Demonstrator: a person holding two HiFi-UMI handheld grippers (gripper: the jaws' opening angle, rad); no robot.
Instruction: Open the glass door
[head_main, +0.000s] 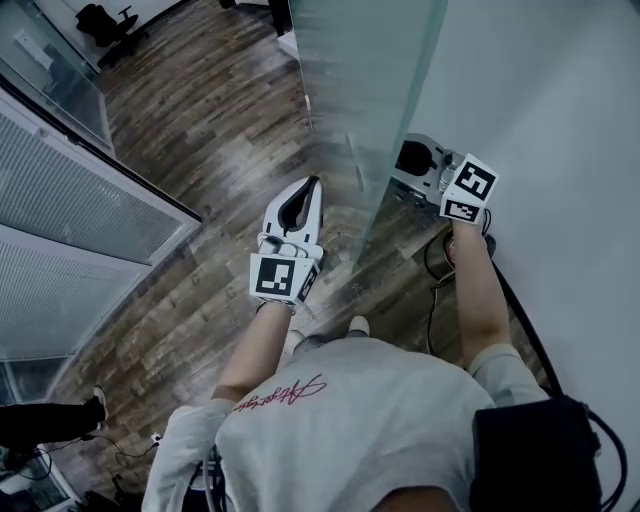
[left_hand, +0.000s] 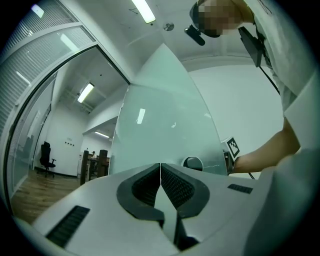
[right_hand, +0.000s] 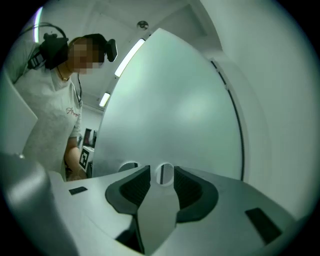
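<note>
Glass door stood ajar, opening judged mostly done; left gripper jaws together, empty; right gripper jaws apart, clear of round handle.

Red script on shirt, probably illegible

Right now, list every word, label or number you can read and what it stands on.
Nothing is legible.
Red script on the shirt: too blurred to read.
Cube markers: black-and-white patterns, no letters.
Small signs on the far wall: too small to read.
</note>
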